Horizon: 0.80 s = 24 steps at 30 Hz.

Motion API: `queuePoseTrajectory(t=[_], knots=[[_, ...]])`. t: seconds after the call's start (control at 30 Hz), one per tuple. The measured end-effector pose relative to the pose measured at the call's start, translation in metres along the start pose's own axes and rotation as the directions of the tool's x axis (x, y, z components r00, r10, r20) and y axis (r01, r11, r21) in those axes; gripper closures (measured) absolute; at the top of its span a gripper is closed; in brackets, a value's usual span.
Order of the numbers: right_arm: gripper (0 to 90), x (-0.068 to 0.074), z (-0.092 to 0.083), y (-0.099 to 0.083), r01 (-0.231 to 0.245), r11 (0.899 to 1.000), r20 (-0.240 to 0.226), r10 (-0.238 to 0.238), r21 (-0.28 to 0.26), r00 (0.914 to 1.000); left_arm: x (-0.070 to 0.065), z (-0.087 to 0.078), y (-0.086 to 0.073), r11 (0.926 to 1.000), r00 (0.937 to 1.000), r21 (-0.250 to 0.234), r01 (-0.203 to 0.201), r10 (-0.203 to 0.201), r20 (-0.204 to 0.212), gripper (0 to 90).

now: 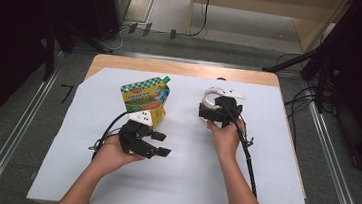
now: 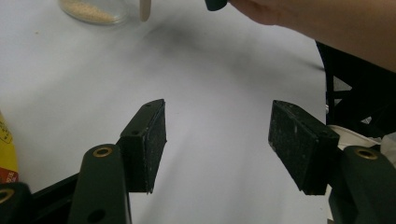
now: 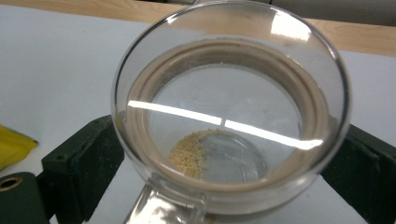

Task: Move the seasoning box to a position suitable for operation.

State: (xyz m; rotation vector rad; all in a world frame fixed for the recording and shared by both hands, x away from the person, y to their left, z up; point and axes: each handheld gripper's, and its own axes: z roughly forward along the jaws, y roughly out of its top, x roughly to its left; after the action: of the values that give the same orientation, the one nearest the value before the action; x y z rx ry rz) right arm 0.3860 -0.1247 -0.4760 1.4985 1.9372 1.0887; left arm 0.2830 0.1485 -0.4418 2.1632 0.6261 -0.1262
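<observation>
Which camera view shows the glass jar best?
The right gripper view: the glass jar looms close between the jaws, grains visible inside. The high view shows it small; the left gripper view catches its base.

The white table cover (image 1: 176, 182) is bright, and the room around it is dark. Two white glare stripes shine on the glass jar (image 3: 229, 123). Close things look blurry.

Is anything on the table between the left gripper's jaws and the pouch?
Nothing visible. The left gripper, jaws apart with nothing between them, sits just in front of the pouch, with bare white table cover around them. The jar stands off to the right.
</observation>
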Motion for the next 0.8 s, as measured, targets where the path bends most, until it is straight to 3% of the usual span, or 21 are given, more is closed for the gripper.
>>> queuePoseTrajectory(t=[0.23,0.47,0.8], knots=[[3.1,0.0074,0.0094,-0.0048,-0.035,0.999,0.054,0.037,-0.037,0.9979,0.0004,0.0000,0.0000,1.0000,1.0000,0.000,0.000,0.000,0.001,37.8],[10.6,0.0107,0.0102,-0.0085,-0.034,0.997,0.107,0.041,-0.066,0.9934,0.0005,0.0004,-0.0001,1.0000,1.0000,-0.001,0.001,-0.001,0.005,37.8],[11.3,0.0078,0.0086,-0.0083,-0.010,0.998,0.084,0.015,-0.054,0.9963,0.0009,0.0004,-0.0002,1.0000,1.0000,0.003,0.003,-0.003,0.005,37.9]])
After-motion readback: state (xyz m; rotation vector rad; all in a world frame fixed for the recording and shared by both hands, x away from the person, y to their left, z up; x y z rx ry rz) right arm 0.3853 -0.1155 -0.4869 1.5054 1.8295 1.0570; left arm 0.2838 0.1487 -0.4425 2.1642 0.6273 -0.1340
